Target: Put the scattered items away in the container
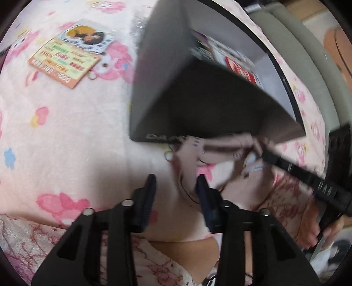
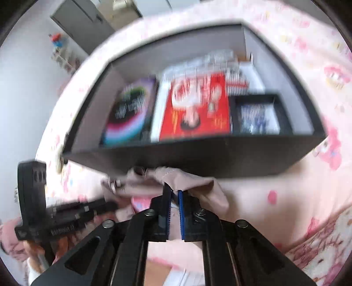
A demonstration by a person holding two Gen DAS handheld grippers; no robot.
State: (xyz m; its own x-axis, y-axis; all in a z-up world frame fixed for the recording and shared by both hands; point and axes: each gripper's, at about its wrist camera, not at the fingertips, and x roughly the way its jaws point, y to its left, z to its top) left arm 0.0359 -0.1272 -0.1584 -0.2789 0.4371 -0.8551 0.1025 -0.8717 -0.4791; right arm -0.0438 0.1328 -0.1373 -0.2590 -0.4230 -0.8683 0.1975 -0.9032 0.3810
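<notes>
A black box [image 2: 198, 158] with pale inner walls stands on the pink patterned bedspread; it also shows in the left wrist view [image 1: 198, 105]. Inside lie a red packet [image 2: 195, 107], a purple-black packet [image 2: 129, 112] and a small black tray [image 2: 257, 116]. My right gripper [image 2: 175, 193] is shut on a pale pink fabric pouch [image 2: 193, 182], held just in front of the box's near wall. The pouch [image 1: 220, 149] hangs from the right gripper [image 1: 261, 154] in the left wrist view. My left gripper [image 1: 176, 182] is open and empty below the pouch.
An orange printed card [image 1: 63, 63] and a round sticker card [image 1: 88, 37] lie on the bedspread [image 1: 66, 132] to the far left of the box. A grey cushion [image 1: 303, 50] lies beyond the box. A grey door [image 2: 81, 19] is behind.
</notes>
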